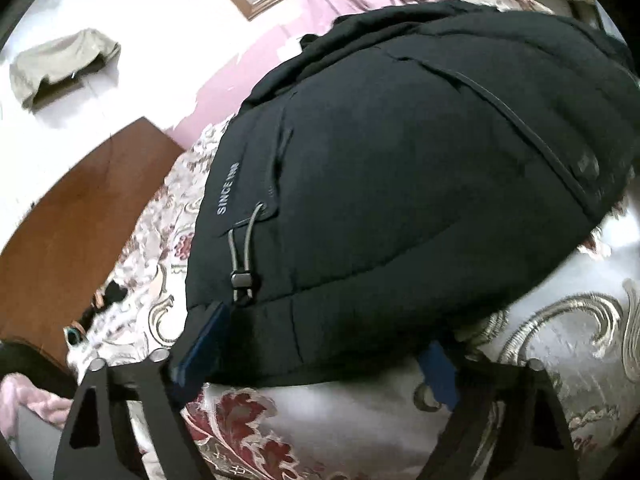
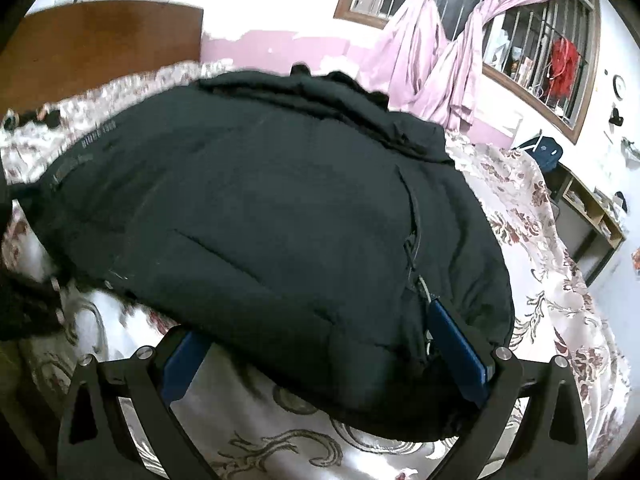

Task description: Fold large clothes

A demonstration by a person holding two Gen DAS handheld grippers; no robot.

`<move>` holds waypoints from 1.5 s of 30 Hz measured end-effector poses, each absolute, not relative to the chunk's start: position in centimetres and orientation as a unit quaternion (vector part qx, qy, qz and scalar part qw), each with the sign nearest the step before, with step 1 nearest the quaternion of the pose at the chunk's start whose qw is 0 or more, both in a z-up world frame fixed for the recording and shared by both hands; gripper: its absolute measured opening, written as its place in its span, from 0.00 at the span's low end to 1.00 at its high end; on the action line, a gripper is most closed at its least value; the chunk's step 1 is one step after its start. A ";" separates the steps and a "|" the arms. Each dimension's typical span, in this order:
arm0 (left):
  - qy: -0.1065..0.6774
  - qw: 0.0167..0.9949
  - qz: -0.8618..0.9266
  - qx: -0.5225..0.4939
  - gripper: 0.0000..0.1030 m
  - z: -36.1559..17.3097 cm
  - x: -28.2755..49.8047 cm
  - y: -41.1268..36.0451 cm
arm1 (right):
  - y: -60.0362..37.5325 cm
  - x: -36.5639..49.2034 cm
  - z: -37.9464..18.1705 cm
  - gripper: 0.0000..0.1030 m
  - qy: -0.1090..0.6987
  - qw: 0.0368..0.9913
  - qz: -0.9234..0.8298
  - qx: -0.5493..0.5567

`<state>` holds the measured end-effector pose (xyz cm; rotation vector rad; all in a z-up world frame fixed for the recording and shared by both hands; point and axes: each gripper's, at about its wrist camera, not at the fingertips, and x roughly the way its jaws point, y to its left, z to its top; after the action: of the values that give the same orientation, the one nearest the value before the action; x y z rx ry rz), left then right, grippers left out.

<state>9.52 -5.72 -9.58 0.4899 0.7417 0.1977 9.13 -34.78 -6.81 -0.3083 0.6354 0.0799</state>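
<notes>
A large black padded jacket (image 1: 400, 160) lies spread on a floral bedspread (image 1: 560, 340), with a drawcord toggle (image 1: 241, 280) at its hem. My left gripper (image 1: 320, 360) straddles that hem. Its jaws stand wide, one blue pad (image 1: 200, 344) lying on top of the fabric and the other pad (image 1: 438, 376) half hidden under it. In the right wrist view the same jacket (image 2: 260, 200) fills the middle. My right gripper (image 2: 320, 356) straddles the near hem, jaws wide. One pad (image 2: 456, 348) rests on the fabric and the other pad (image 2: 184, 364) sits at the hem's edge.
A brown wooden headboard (image 2: 100, 40) stands at the far end of the bed. Pink curtains (image 2: 440, 60) hang by a barred window, and a low open shelf (image 2: 588, 224) stands beside the bed. Small dark items (image 1: 108, 296) lie on the bedspread (image 2: 540, 260) near the headboard.
</notes>
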 end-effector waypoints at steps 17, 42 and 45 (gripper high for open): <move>0.328 0.906 0.103 0.246 0.48 -9.3 8.7 -6.2 | -36.2 11.0 -7.9 0.96 0.372 0.916 -0.036 -0.146; 0.327 0.920 0.095 0.194 0.10 -8.1 8.4 -5.6 | -35.6 8.8 -6.9 0.13 0.315 0.941 0.031 -0.117; 0.299 0.939 0.084 0.147 0.08 -6.0 7.6 -4.5 | -35.8 7.9 -6.0 0.10 0.289 0.951 0.038 -0.104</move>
<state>7.62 -4.52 -6.04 0.3000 0.6115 0.1721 7.90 -35.78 -5.99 -0.2125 0.5883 0.0779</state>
